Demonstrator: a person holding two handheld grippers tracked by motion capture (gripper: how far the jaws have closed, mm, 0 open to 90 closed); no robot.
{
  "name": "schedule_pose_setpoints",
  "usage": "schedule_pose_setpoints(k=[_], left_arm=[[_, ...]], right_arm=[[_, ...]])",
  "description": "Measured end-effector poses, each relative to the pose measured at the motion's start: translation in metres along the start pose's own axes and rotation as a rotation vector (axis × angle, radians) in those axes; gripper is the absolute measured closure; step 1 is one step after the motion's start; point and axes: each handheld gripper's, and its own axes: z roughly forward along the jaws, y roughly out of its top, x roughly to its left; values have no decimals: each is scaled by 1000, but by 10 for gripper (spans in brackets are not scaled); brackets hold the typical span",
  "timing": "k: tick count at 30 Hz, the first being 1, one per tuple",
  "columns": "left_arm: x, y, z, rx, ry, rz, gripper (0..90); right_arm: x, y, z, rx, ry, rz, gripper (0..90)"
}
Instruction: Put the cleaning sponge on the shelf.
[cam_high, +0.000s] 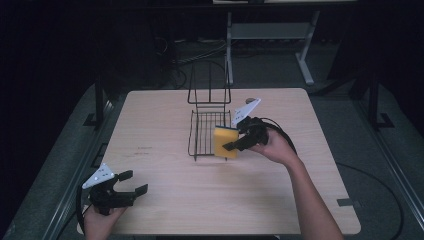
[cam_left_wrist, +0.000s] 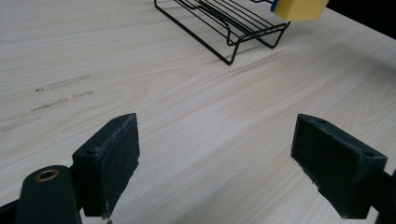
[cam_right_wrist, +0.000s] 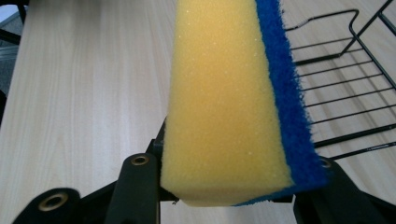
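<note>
Right tongs (cam_high: 231, 145) grip the sponge (cam_high: 226, 142), jaws closed on its two faces. Sponge is yellow foam with a blue scouring layer (cam_right_wrist: 285, 88) on one side; the right gripper view shows it standing up out of the jaws, foam face toward the camera, blue layer at the right of that view. In the high view the sponge is held on edge at the right side of the rack (cam_high: 202, 132), near the rack's front corner; whether it touches the wires or the worktop (cam_high: 280, 200) cannot be told.

Rack: black wire, low flat tray with a tall looped back, sitting near the middle of the worktop, toward the far side. Right hand (cam_high: 275, 145) comes in from the right of the rack.

Left tongs (cam_high: 135, 182) rest wide open at the near left corner of the worktop, well apart from the rack. Nothing between the jaws; the left gripper view shows bare wood (cam_left_wrist: 210, 121) in the gap, with the rack (cam_left_wrist: 224, 25) and a corner of the sponge (cam_left_wrist: 299, 8) farther off. Left hand (cam_high: 100, 217) holds the handle at the worktop edge.

Faint scuff marks (cam_left_wrist: 56, 100) on the wood left of the rack.
</note>
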Motion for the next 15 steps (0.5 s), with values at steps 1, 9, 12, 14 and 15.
schedule_pose_setpoints(k=[1, 9, 12, 14, 15], left_arm=[[0, 0, 0, 2, 0, 2, 146], [0, 0, 0, 2, -1, 0, 147], [0, 0, 0, 3, -2, 0, 146], [0, 0, 1, 2, -3, 2, 147], [0, 0, 1, 5, -3, 3, 146]], right_arm=[[-2, 0, 1, 4, -1, -1, 563], [-11, 7, 6, -16, 9, 6, 563], [-16, 7, 9, -12, 10, 4, 563], [-18, 9, 10, -7, 7, 4, 563], [-19, 11, 10, -9, 9, 7, 563]])
